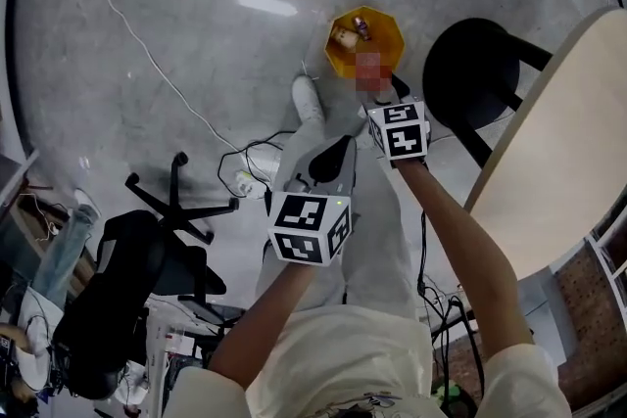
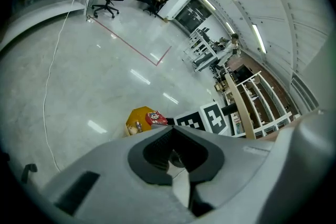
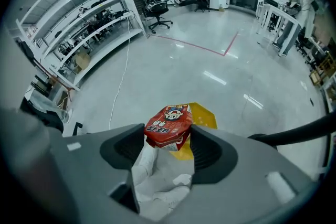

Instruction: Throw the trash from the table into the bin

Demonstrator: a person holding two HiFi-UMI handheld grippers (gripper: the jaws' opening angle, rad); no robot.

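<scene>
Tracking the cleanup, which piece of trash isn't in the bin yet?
The red packet, held between the jaws of the right gripper; the other pieces lie inside the yellow bin.

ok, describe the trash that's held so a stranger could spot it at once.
Over the grey polished floor, find the right gripper, held near the yellow octagonal bin. Clamped between its jaws is a glossy red snack packet, the only red, printed thing there.
</scene>
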